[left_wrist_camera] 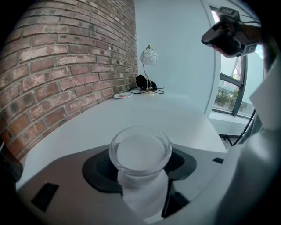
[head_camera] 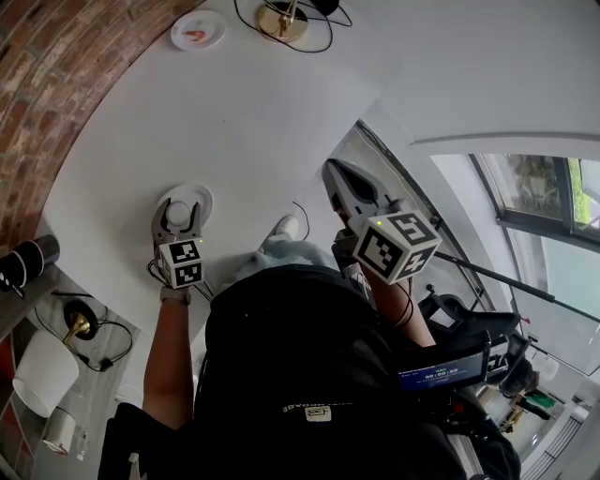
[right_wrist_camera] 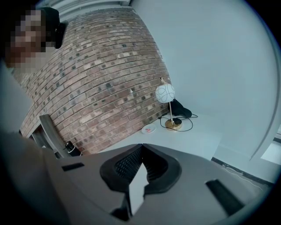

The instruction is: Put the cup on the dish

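A clear glass cup point(left_wrist_camera: 139, 151) stands upright between the jaws of my left gripper point(left_wrist_camera: 140, 165), which is shut on it. In the head view the cup point(head_camera: 180, 212) and left gripper point(head_camera: 178, 217) are over the near left part of the white table point(head_camera: 253, 112). The dish point(head_camera: 198, 30), small and white with a red mark, lies far off at the table's back near the brick wall; it also shows as the dish point(left_wrist_camera: 122, 95) and dish point(right_wrist_camera: 149, 129). My right gripper point(head_camera: 334, 172) is raised at the right with its jaws shut and empty, the right gripper point(right_wrist_camera: 141, 148) tips meeting.
A lamp point(left_wrist_camera: 149, 56) with a gold base point(head_camera: 281, 21) and black cable stands at the back beside a black object point(left_wrist_camera: 144, 81). The brick wall point(head_camera: 47, 66) runs along the left. A shelf with a black cylinder point(head_camera: 28, 261) is at the near left; windows point(head_camera: 544, 197) are to the right.
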